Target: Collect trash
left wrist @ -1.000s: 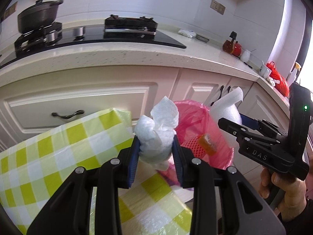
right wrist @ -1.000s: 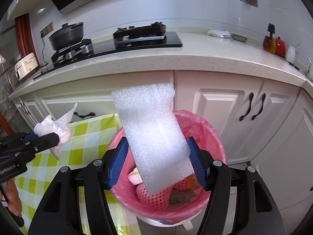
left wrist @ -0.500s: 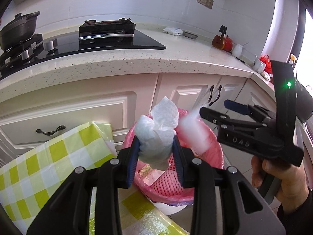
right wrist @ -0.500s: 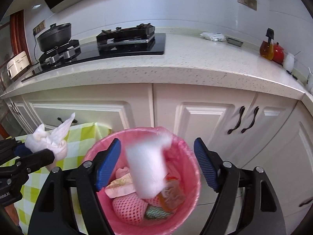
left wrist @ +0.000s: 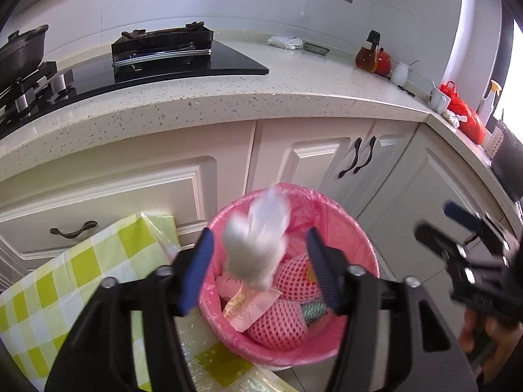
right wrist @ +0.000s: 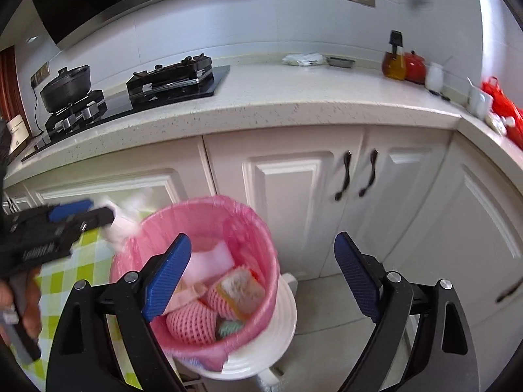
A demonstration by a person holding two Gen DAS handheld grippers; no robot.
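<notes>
A white bin lined with a pink bag [left wrist: 353, 228] stands on the floor by the cabinets, and shows in the right wrist view too [right wrist: 261, 235]. It holds red foam nets [left wrist: 278, 323], a white foam sheet [right wrist: 209, 261] and wrappers. My left gripper [left wrist: 258, 268] is open above the bin. A crumpled white tissue [left wrist: 258, 245] is blurred between its jaws, touching neither, over the bin. My right gripper [right wrist: 261, 274] is open and empty, to the right of the bin.
A table with a green checked cloth [left wrist: 65, 281] lies left of the bin. Cream cabinets [right wrist: 294, 202] and a stone counter [left wrist: 294, 85] stand behind, with a hob [left wrist: 163, 55], a pot [left wrist: 23, 49] and jars [right wrist: 405, 63].
My left gripper opened and let go of the tissue, which is dropping over the bin. The foam sheet fell from my open right gripper into the bin; that gripper moved right.
</notes>
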